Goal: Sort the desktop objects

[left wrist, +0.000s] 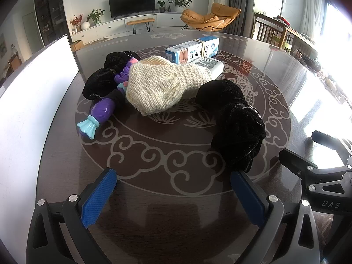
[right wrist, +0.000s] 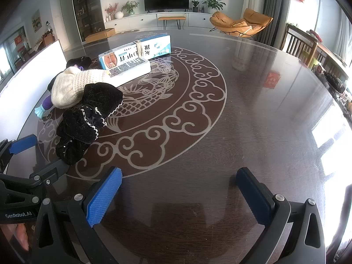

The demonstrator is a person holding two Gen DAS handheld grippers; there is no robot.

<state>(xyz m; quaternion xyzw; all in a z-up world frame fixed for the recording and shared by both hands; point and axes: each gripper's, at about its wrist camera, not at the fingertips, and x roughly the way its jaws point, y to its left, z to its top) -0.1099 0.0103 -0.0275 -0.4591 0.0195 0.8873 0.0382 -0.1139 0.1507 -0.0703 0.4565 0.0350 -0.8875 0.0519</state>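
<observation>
Grippers: I count two, the left gripper [left wrist: 173, 194] and the right gripper [right wrist: 179, 194], each with two blue pads held wide apart.
Black velvet pieces: I count two, one black velvet cloth near right [left wrist: 235, 127] and one black velvet cloth far left [left wrist: 103, 81].
Cream knitted items: one cream knit hat [left wrist: 160, 85], middle of the pile.
Toys: one purple mermaid toy [left wrist: 100, 112], left, partly under the hat.
Blue-and-white cartons: one long carton [left wrist: 193, 49], far side.
White packs with printed text: one white pack [left wrist: 209, 65], touching the carton.
White boards: one white board [left wrist: 33, 101], far left.
Tables: one dark round table [right wrist: 253, 121].
</observation>
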